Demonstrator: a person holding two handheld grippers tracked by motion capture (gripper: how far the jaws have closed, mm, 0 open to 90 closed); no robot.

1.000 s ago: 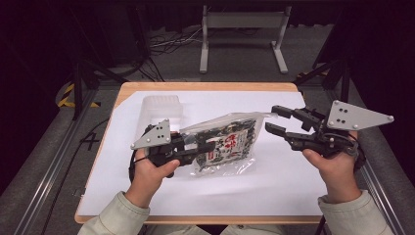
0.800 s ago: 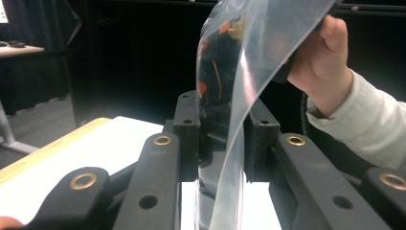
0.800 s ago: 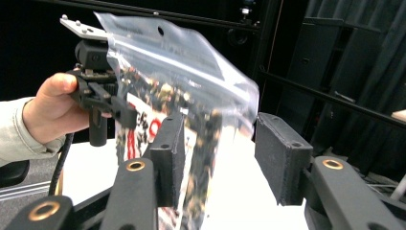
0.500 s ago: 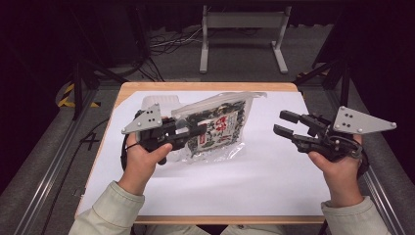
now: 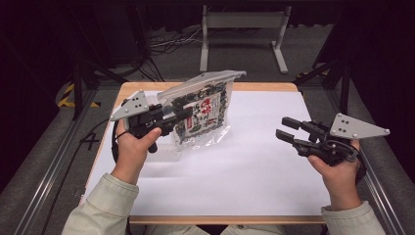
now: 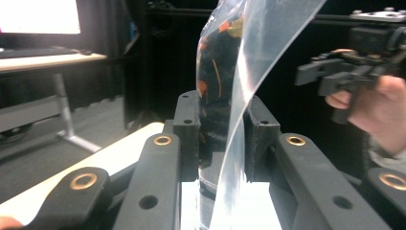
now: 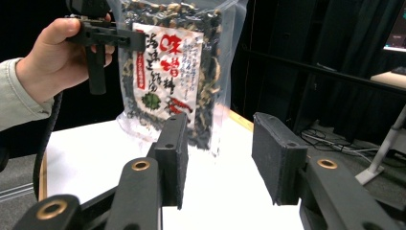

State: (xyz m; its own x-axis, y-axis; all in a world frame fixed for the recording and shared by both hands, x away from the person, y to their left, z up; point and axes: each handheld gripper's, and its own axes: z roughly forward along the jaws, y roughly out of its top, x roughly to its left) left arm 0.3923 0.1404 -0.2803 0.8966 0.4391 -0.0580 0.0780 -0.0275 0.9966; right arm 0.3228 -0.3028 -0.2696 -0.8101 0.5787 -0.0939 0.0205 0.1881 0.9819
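The white table (image 5: 254, 161) is the brightest surface in the high view, lit evenly from above, with soft shadows under the clear bag (image 5: 200, 115) and beside the forearms, while the room beyond the table sinks into near black. In the left gripper view the near jaws are soft and out of focus, the bag's film carries a pale glare, and a blown-out bright screen (image 6: 39, 16) glows far left of the bag. The right gripper view is sharper on the bag's printed label (image 7: 165, 76), its near jaws slightly blurred against a dim background.
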